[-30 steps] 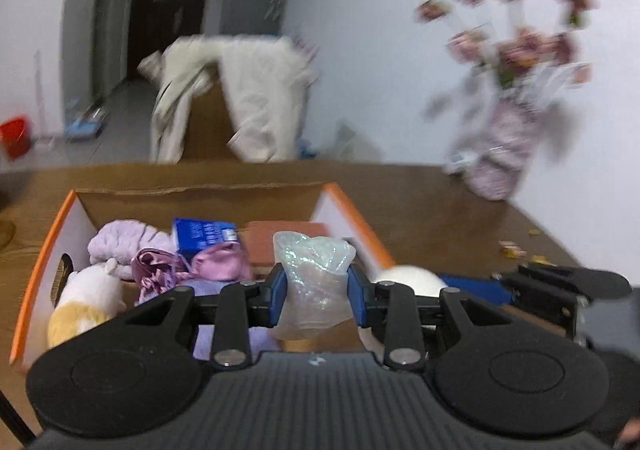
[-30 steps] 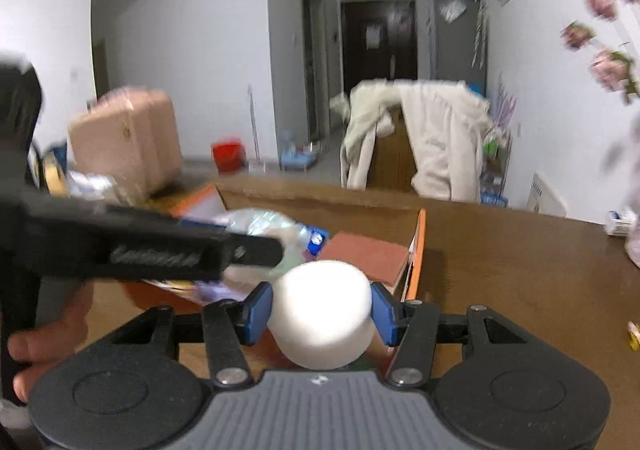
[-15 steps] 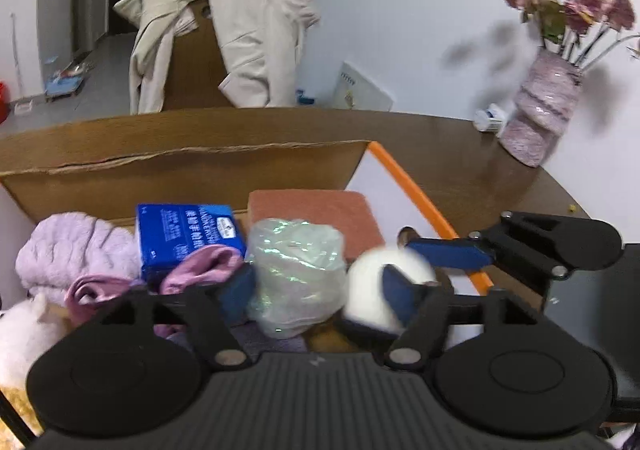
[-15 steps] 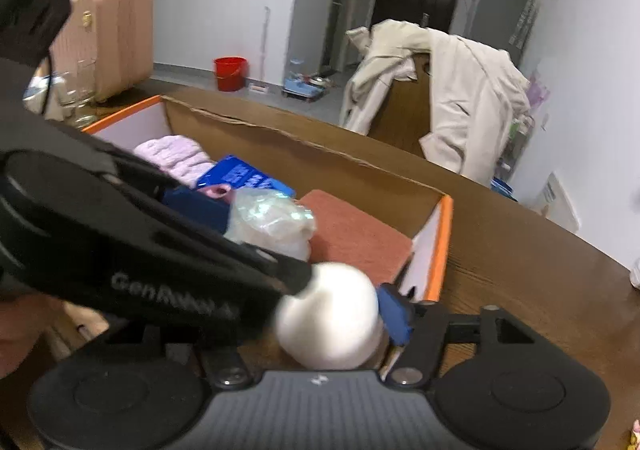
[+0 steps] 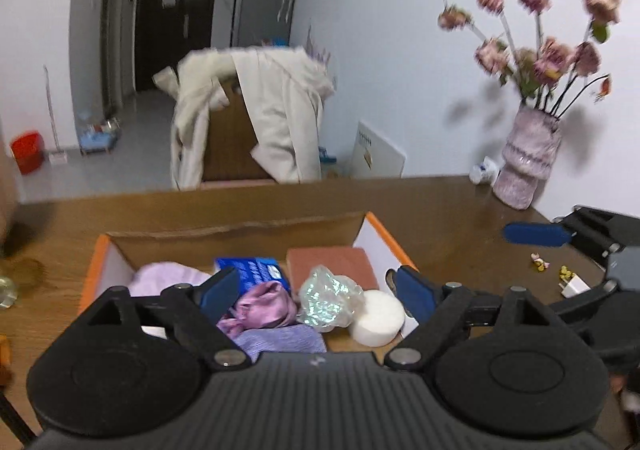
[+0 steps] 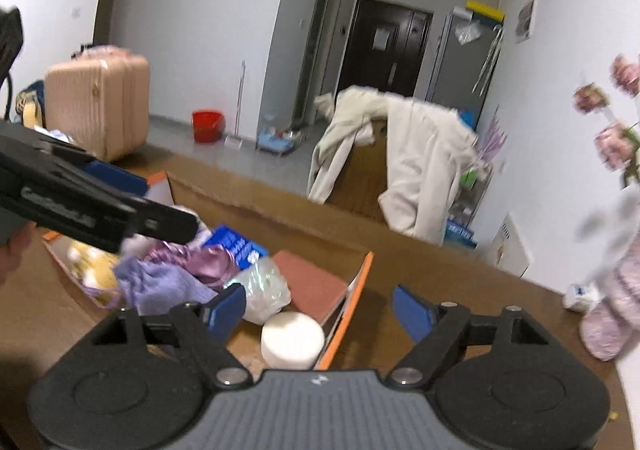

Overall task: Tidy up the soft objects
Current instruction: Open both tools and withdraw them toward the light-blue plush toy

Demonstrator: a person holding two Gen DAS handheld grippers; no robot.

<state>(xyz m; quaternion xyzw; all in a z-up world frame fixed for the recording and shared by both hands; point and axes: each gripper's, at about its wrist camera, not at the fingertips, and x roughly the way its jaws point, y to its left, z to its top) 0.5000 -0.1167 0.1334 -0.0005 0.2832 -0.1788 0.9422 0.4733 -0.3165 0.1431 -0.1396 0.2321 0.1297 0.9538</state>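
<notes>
Soft objects sit gathered in the cardboard box below and ahead of both tools, and neither tool grips anything. The left tool has just been opening its jaws; they stand wide apart above the iridescent plastic pouch, which lies free in the box touching the white foam puck. The right tool has likewise just been opening, its jaws spread, and the puck rests below them against the box's orange-edged wall. From the left tool the pouch lies straight ahead and down, so that hand is nearer to it; the puck lies nearer the right tool. Around these lie a purple satin cloth, a lavender knit piece, a blue packet and a brown pad. A yellowish plush at the box's far left is blurred and half hidden behind the left tool's arm in the right wrist view. The box stands on the wooden surface, well apart from the vase.
</notes>
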